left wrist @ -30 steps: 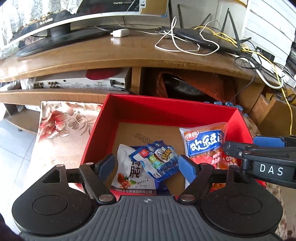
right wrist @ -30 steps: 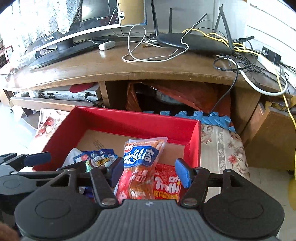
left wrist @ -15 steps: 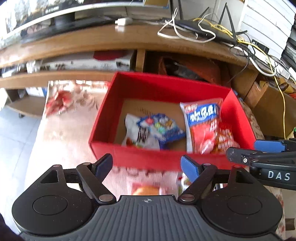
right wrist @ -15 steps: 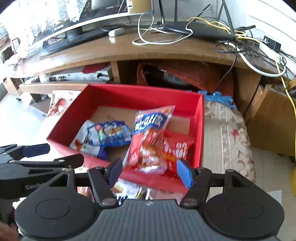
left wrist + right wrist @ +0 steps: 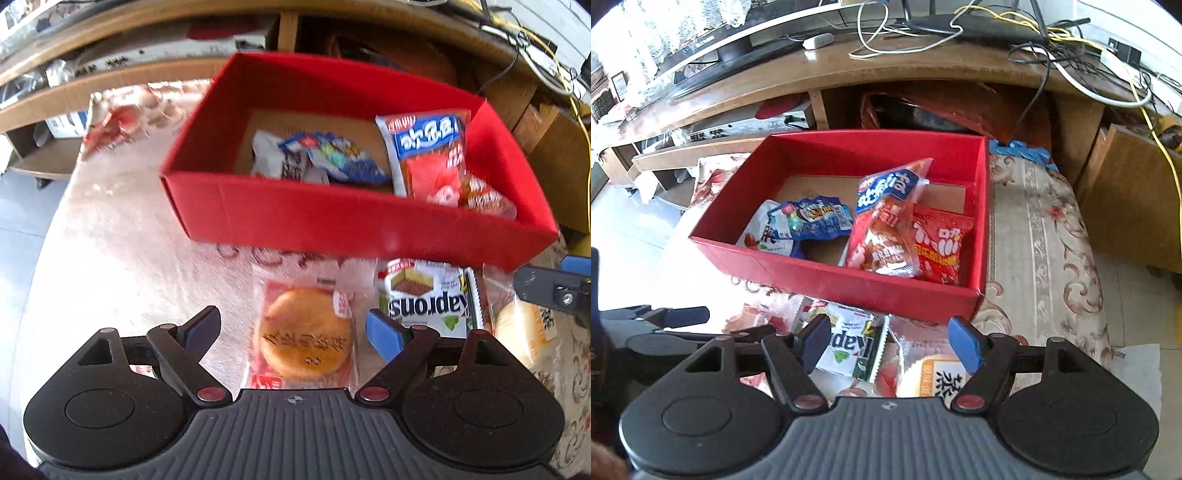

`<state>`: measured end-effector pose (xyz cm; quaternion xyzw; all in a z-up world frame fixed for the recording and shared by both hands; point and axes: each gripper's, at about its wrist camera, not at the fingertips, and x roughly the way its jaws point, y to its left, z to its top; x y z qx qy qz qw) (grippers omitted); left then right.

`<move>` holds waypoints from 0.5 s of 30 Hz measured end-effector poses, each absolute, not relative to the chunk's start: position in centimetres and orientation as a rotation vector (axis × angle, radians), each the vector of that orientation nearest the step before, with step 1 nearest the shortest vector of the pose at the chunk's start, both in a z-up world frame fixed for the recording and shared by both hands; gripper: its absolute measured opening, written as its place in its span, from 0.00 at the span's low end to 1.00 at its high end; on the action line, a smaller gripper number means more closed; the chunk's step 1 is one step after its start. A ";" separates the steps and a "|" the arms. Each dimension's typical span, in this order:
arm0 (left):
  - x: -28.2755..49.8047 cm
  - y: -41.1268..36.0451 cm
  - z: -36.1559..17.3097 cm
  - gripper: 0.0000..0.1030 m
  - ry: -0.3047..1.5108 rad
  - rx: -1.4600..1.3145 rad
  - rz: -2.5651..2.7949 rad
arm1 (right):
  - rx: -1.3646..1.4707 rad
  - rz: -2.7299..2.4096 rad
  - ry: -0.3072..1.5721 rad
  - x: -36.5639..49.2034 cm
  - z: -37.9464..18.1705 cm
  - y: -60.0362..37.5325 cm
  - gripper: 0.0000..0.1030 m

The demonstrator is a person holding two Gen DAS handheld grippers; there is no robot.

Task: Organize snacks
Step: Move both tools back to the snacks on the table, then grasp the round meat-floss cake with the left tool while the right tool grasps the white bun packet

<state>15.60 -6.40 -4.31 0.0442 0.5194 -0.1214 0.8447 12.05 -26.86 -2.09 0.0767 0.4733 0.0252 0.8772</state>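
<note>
Left gripper (image 5: 291,330) is hanging over the round pastry packet (image 5: 304,334), jaws opening, nothing clamped; the packet is lying flat between the fingers but the pads are not touching it. Looks like it's widening to straddle the packet's width.

Right gripper (image 5: 890,341) is also opening and empty, sitting above the white-and-green wafer packet (image 5: 849,347) and the yellow-labelled bread packet (image 5: 938,376); can't tell which one it's going for, the bread seems nearer the gap's centre.

Red box (image 5: 369,218) is sitting on the floral-cloth table (image 5: 1045,236), just behind the loose packets. Already inside it:
- blue-and-red sausage pack (image 5: 886,221), leaning up on the red snack bag (image 5: 938,247) at the right end
- white packet (image 5: 761,236) with the blue packet (image 5: 816,218) overlapping it at the left end

So the box is acting as the collection bin, roughly half filled, with cardboard floor showing in the middle and back. Three packets are waiting outside, lined up along the box's near wall, presumably so each gripper is taking one per trip.

Risk, my read: crinkly flat wrappers, so the fingers are likely needing to press into the cloth to catch an edge.
</note>
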 end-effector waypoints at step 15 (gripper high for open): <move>14.8 -6.6 -4.2 0.62 1.107 0.115 -0.295 | 0.260 -0.004 1.100 12.0 -5.2 -31.5 0.70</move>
